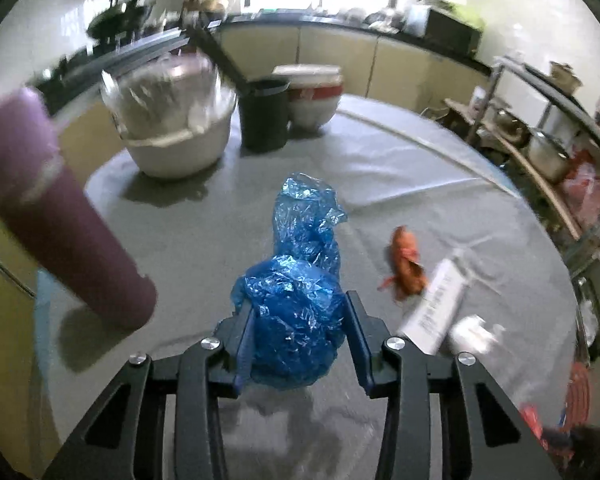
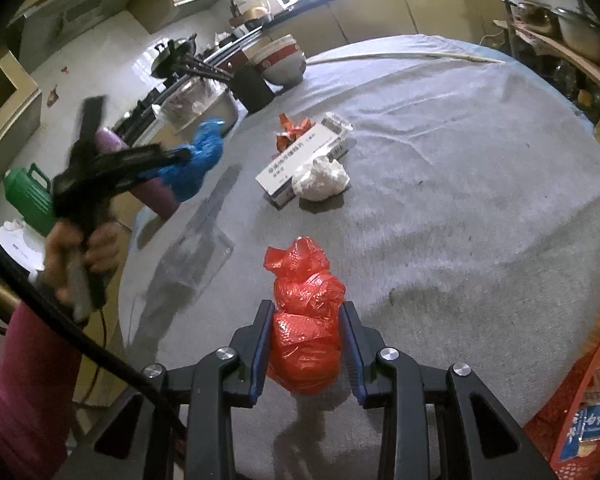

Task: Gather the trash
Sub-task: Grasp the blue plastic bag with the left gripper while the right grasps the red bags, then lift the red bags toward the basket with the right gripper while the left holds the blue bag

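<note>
We hold a crumpled blue bag (image 1: pixel 296 320) clamped in the left gripper (image 1: pixel 298 336) and a red bag (image 2: pixel 304 320) in the right gripper (image 2: pixel 305 344), both above the worktop (image 2: pixel 460 200). They look light, soft and slippery, so we grip across the bunched middle.

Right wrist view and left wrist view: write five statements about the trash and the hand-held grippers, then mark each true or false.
1. The left hand-held gripper is clamped on a blue plastic bag. True.
2. The right hand-held gripper holds a white tissue wad. False: it holds a red plastic bag; the tissue wad lies on the table.
3. A printed box lies beside the tissue wad. True.
4. The black bin lies tipped over. False: it stands upright.
5. Both bags rest on the table. False: both are gripped.
</note>
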